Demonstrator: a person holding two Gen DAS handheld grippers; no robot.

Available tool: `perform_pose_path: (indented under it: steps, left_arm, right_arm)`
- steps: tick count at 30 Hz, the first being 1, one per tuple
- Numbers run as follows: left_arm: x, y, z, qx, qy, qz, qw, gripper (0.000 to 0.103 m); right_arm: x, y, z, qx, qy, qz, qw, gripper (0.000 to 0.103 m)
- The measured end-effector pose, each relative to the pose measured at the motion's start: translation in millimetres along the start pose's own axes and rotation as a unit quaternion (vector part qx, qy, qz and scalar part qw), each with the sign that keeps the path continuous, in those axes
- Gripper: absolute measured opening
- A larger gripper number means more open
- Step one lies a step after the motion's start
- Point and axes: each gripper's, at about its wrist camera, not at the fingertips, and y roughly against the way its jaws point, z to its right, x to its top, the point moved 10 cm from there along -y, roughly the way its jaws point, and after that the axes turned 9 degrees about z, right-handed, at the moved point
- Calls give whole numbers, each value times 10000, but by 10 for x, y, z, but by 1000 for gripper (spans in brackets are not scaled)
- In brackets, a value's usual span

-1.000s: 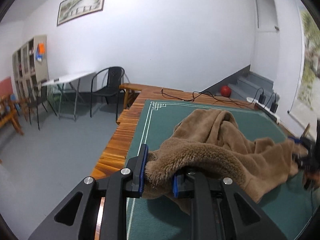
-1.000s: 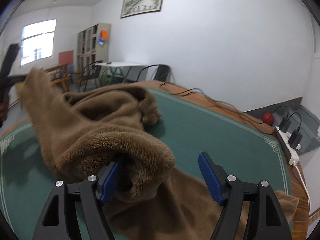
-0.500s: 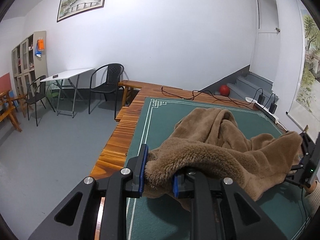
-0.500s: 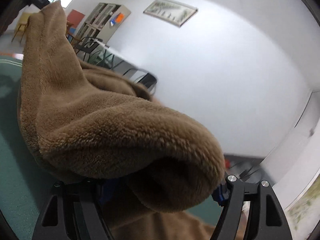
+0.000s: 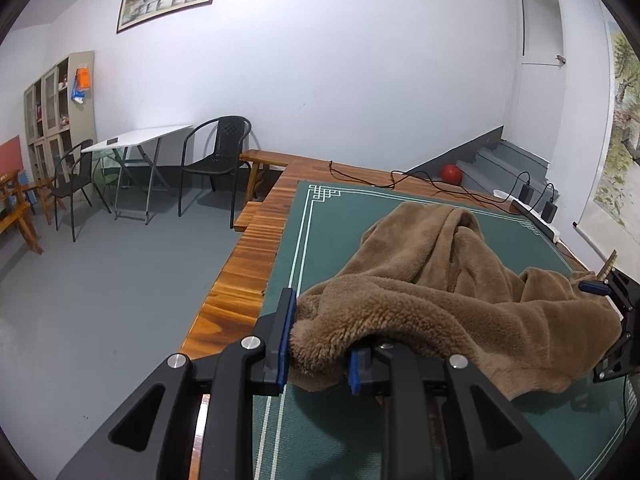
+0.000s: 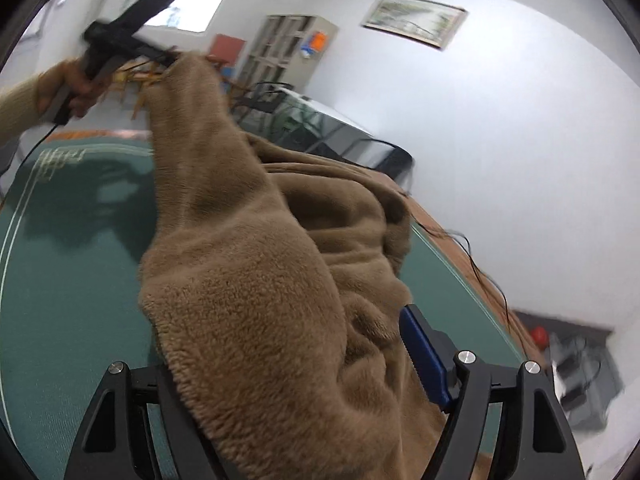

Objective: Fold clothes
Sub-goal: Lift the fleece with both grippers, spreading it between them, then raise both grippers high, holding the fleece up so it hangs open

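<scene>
Both grippers, left gripper [image 5: 318,344] and right gripper [image 6: 304,364], are clamped on the fuzzy brown garment [image 5: 440,280], lifted above the green mat [image 5: 320,232].

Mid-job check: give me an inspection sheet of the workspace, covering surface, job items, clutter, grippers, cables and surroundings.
Surface: green mat with white border lines on a wooden table.
Job's things: one brown fleece garment, bunched, partly lifted off the mat between the two grippers.
Clutter: nothing seen on the mat besides the garment.
Grippers: left gripper shut on a garment edge; right gripper holds another edge, its left finger hidden by fleece.
Cables: black cable across the table's far edge; power strip with two adapters at the far corner.
Surroundings: black chair, white folding table, cabinet, red ball by steps.
</scene>
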Motion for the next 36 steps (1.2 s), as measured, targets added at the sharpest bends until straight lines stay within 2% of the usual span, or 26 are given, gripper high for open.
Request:
perform_pose_path:
  steps: [3, 6, 9, 16, 23, 28, 32, 36]
  left_arm:
    - [-13, -2, 13, -9, 13, 4, 10000, 26]
    - [-13, 23, 33, -30, 31, 19, 10000, 26]
    - [-30, 53, 50, -70, 64, 15, 10000, 26]
    - [-10, 241, 299, -408, 58, 121, 9991, 26]
    - [-27, 486, 854, -993, -76, 241, 9947, 26]
    - [-18, 702, 1277, -1490, -80, 427, 9879, 26]
    - [137, 911, 1408, -1542, -16, 770, 9850, 26]
    - [698, 1392, 1172, -1429, 410, 1571, 9763, 26]
  right_arm:
    - [20, -2, 32, -164, -231, -5, 9996, 22]
    - [100, 114, 68, -447, -439, 220, 9978, 20]
    - [284, 381, 233, -974, -743, 676, 9902, 19]
    - [920, 1024, 728, -2114, -1067, 1652, 9574, 19]
    - [1618, 1717, 840, -2789, -958, 2426, 9242, 19]
    - [2166, 2188, 790, -3124, -705, 2847, 9036, 19]
    - [2489, 2443, 641, -3473, -372, 2994, 8879, 19]
    - [2628, 2747, 574, -3943, -245, 3059, 8662, 19]
